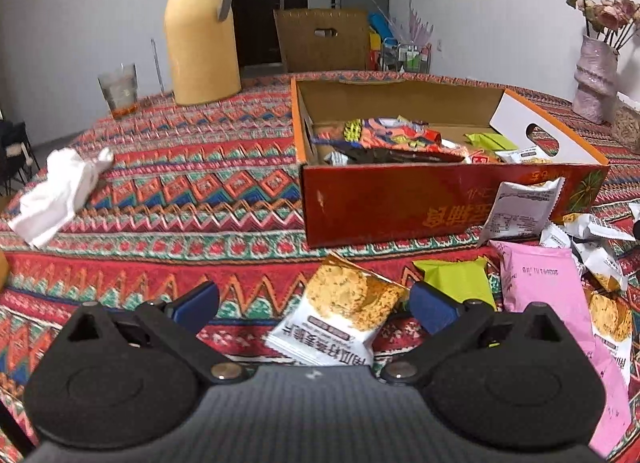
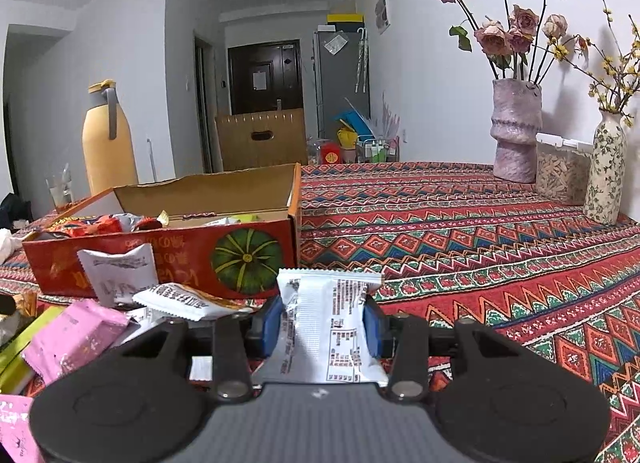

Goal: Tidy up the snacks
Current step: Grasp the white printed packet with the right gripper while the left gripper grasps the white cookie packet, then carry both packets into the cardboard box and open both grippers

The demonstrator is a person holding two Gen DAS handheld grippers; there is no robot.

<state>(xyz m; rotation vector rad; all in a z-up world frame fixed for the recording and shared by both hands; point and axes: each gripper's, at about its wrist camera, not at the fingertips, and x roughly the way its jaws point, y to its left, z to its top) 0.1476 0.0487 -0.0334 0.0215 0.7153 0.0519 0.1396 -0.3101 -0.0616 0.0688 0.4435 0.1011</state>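
**Box lies at eleven o'clock from the loaded right gripper**

The right gripper (image 2: 325, 319) pinches a white crinkled snack packet (image 2: 328, 327), upright. The red open cardboard box (image 2: 168, 251) sits at eleven o'clock, near. The left gripper (image 1: 314, 303) gapes wide around a white-and-gold biscuit packet (image 1: 340, 315), untouched.

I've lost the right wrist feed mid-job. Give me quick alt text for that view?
The right hand-held gripper is shut on a white snack packet, held upright just in front of the red cardboard box, which already has snacks inside. More loose packets, one of them a pink packet, lie on the patterned tablecloth to the left.
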